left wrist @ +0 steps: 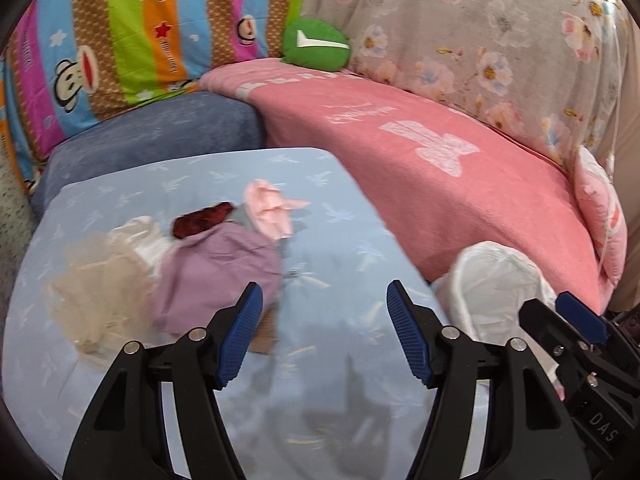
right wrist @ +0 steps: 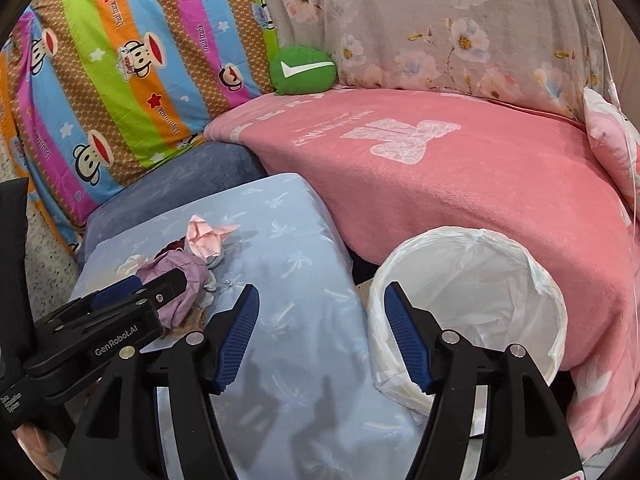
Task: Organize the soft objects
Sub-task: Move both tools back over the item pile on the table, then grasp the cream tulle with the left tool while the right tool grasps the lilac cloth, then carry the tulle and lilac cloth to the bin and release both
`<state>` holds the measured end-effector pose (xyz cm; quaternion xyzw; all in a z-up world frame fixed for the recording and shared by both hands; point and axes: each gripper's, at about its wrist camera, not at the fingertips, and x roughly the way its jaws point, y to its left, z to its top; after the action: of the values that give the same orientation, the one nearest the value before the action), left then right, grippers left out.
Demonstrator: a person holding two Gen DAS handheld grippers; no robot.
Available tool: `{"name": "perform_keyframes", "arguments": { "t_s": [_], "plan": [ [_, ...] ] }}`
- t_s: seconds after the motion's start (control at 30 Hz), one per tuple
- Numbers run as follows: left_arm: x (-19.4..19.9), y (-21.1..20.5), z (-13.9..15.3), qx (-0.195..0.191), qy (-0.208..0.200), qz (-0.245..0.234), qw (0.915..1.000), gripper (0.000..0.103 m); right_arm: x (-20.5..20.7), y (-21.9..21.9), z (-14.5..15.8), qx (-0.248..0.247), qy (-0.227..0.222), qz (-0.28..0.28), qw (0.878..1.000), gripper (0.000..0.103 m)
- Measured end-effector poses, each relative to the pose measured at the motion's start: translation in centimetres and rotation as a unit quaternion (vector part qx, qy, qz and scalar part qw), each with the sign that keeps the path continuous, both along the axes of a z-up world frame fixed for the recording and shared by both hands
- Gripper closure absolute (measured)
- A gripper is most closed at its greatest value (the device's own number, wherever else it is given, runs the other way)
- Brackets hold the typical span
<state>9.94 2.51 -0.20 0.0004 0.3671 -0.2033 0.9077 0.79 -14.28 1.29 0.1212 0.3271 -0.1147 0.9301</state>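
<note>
A small heap of soft cloth items (left wrist: 208,264) lies on a light blue cushion (left wrist: 328,216), toward its far left part. The heap holds a lilac piece (left wrist: 220,276), a pale pink folded piece (left wrist: 268,210), a dark red piece (left wrist: 202,220) and a beige gauzy piece (left wrist: 96,300).

The left gripper (left wrist: 324,332) hangs over the near part of the cushion, jaws apart with nothing between them. The heap lies just ahead and to its left, the lilac piece beside its left pad. The right gripper (right wrist: 318,332) is likewise spread and holding nothing, pointing between the cushion and a white lined bin (right wrist: 468,300) on the right.

The left gripper is judged the nearer to the heap, the right the nearer to the bin (probably where the cloths go). The heap's long axis runs roughly from near left to far right.

Readable writing: "GenRobot.AI" on the left gripper's body, "DAS" on the right gripper's. A striped monkey-print quilt (right wrist: 132,68) reads something like "Dudi Frank". A green cushion (right wrist: 304,70) bears a white tick.
</note>
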Motion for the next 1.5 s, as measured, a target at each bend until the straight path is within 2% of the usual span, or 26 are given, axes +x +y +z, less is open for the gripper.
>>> {"name": "perform_keyframes", "arguments": {
  "t_s": [0.13, 0.2, 0.27, 0.4, 0.67, 0.8, 1.07, 1.13, 1.23, 1.27, 1.33, 1.4, 1.47, 1.5],
  "plan": [
    [0.5, 3.2, -0.4, 0.014, -0.004, 0.030, 0.9995, 0.034, 1.0, 2.3, -0.1, 0.002, 0.003, 0.022, 1.000, 0.035],
    [0.7, 5.0, -0.6, 0.023, -0.007, 0.046, 0.9986, 0.019, 1.6, 3.6, -0.3, 0.003, 0.006, 0.034, 0.999, 0.035],
    [0.8, 6.5, -0.6, 0.029, -0.012, 0.065, 0.9974, 0.013, 2.2, 5.1, -0.4, 0.001, 0.008, 0.048, 0.999, 0.035],
    [1.5, 9.7, -0.9, 0.037, -0.013, 0.087, 0.9954, 0.012, 3.6, 7.8, -0.4, -0.001, 0.007, 0.074, 0.997, 0.035],
    [4.2, 15.2, -3.2, 0.043, 0.020, 0.123, 0.9912, 0.008, 7.0, 12.8, -1.5, 0.010, 0.007, 0.120, 0.993, 0.032],
    [5.4, 17.1, -4.7, 0.027, 0.046, 0.133, 0.9897, 0.008, 8.9, 14.9, -2.4, 0.007, 0.014, 0.134, 0.991, 0.032],
    [7.5, 20.2, -7.3, -0.042, 0.090, 0.146, 0.9843, 0.010, 13.2, 17.7, -5.4, 0.012, 0.038, 0.148, 0.988, 0.032],
    [7.7, 20.4, -7.6, -0.061, 0.099, 0.141, 0.9832, 0.013, 14.2, 18.2, -6.1, 0.014, 0.044, 0.149, 0.988, 0.032],
    [8.1, 20.1, -8.2, -0.070, 0.112, 0.128, 0.9829, 0.034, 15.2, 18.9, -6.9, 0.008, 0.054, 0.149, 0.987, 0.034],
    [8.2, 20.0, -8.4, -0.071, 0.116, 0.124, 0.9830, 0.042, 15.4, 19.0, -7.2, 0.009, 0.056, 0.150, 0.987, 0.039],
    [8.3, 19.9, -8.6, -0.077, 0.121, 0.116, 0.9828, 0.052, 15.7, 19.2, -7.7, 0.004, 0.065, 0.151, 0.986, 0.049],
    [8.2, 19.7, -8.6, -0.081, 0.123, 0.106, 0.9835, 0.072, 15.8, 19.3, -8.2, -0.001, 0.073, 0.151, 0.986, 0.062],
    [8.2, 19.7, -8.5, -0.083, 0.123, 0.098, 0.9840, 0.084, 15.7, 19.1, -8.5, 0.005, 0.077, 0.154, 0.985, 0.076],
    [8.2, 19.6, -8.4, -0.084, 0.121, 0.095, 0.9845, 0.088, 15.6, 19.0, -8.5, 0.007, 0.076, 0.154, 0.985, 0.080]
  ]
}}
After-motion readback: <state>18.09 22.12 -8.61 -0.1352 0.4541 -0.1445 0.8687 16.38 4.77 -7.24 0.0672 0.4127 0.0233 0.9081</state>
